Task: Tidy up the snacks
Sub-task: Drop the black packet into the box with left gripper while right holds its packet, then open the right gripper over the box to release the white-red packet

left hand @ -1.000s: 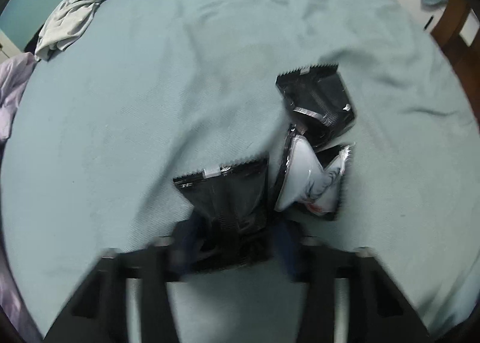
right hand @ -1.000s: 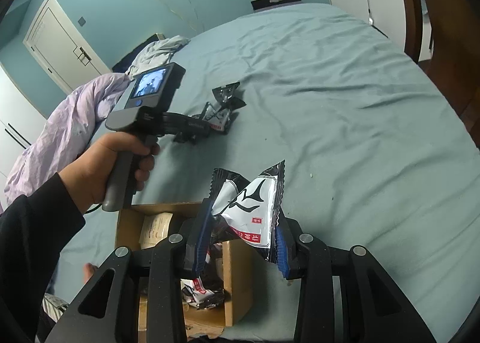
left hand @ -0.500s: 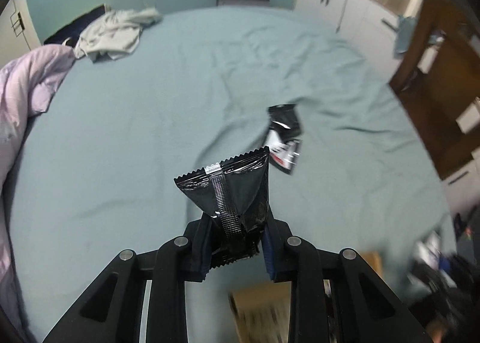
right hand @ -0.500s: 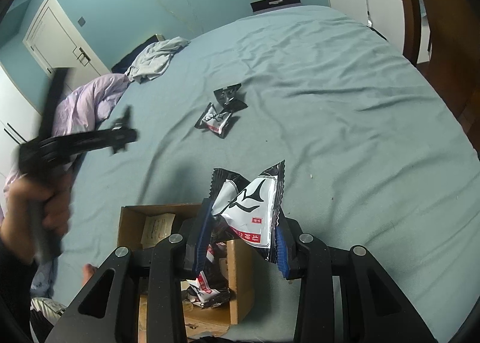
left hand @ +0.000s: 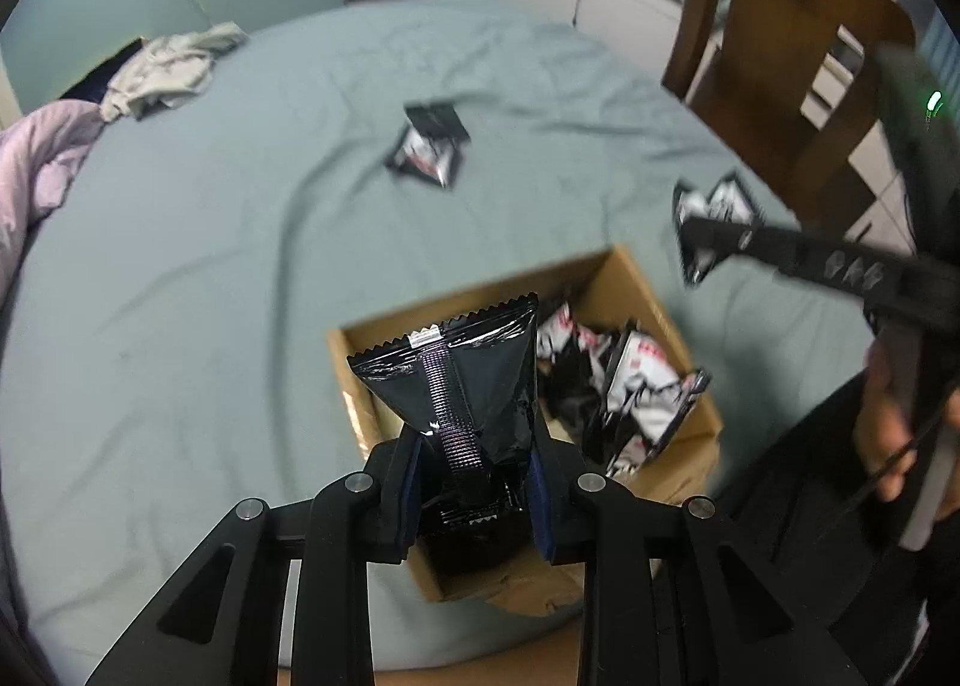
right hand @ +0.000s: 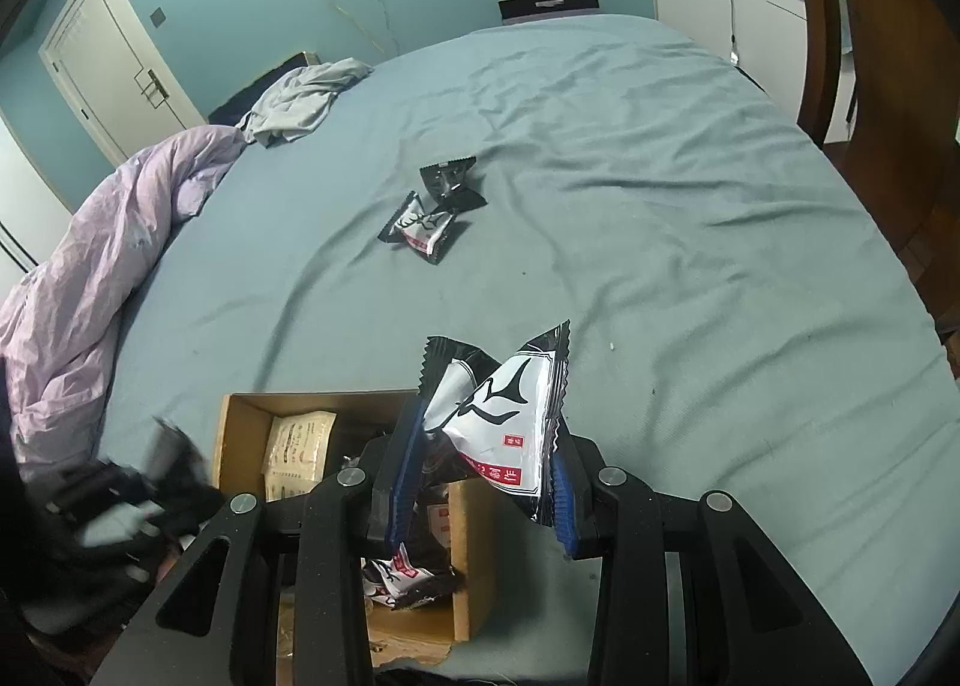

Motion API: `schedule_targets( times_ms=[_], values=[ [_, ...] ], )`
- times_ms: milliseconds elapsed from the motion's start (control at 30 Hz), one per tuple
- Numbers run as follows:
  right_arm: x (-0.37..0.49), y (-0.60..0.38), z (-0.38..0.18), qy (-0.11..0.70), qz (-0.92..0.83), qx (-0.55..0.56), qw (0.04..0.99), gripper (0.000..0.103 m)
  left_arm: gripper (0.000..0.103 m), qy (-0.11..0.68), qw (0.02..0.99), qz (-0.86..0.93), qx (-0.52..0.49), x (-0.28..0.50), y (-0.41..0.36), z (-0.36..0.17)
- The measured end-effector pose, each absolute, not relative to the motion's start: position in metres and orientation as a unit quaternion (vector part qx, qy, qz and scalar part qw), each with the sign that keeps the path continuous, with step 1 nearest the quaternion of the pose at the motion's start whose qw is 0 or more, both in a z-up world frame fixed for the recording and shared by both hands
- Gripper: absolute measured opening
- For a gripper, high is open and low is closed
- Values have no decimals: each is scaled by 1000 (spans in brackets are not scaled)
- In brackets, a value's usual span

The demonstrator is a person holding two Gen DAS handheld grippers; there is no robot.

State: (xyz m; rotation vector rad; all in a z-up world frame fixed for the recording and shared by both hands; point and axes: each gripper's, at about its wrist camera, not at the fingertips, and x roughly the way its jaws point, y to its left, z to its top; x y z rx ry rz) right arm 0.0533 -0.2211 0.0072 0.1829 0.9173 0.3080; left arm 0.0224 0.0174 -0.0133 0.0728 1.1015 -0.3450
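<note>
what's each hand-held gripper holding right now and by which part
The left hand-held gripper clamps a black snack packet by its lower end. The right hand-held gripper clamps a black-and-white snack packet by its lower part.

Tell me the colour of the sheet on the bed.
Pale blue-green bed sheet, clearest in the right wrist view.

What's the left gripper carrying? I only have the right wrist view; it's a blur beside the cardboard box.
Observer: A glossy black foil snack packet, seam side showing, held by the left gripper, whose jaws have just been closing on it.
Operator: Lined up with the box?
Observer: In the left wrist view it overlaps the mouth of the open brown cardboard box; height unclear.
Operator: Much inside?
Observer: Several black-and-white snack packets piled on one side.
</note>
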Motion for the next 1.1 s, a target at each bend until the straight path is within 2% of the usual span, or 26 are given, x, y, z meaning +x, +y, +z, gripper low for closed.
schedule_targets(
  times_ms=[333,400,433,567,733,833,1100],
  values=[
    [46,-204,6,431,155,43,888,35,39,549,822,-152,11,41,17,-47],
    [47,-202,5,432,155,40,888,35,50,551,820,-154,9,40,17,-44],
    [47,-202,5,433,155,40,887,35,60,542,827,-149,9,38,17,-40],
    [47,-203,8,431,164,47,886,35,73,507,850,-142,-7,34,27,-22],
    [48,-198,10,423,196,51,883,35,73,485,868,-100,-27,34,46,-9],
    [55,-188,2,445,228,53,864,35,73,474,877,-74,-28,33,56,-5],
    [66,-147,-20,485,265,-16,833,36,74,489,868,-71,-52,42,63,-10]
  ],
)
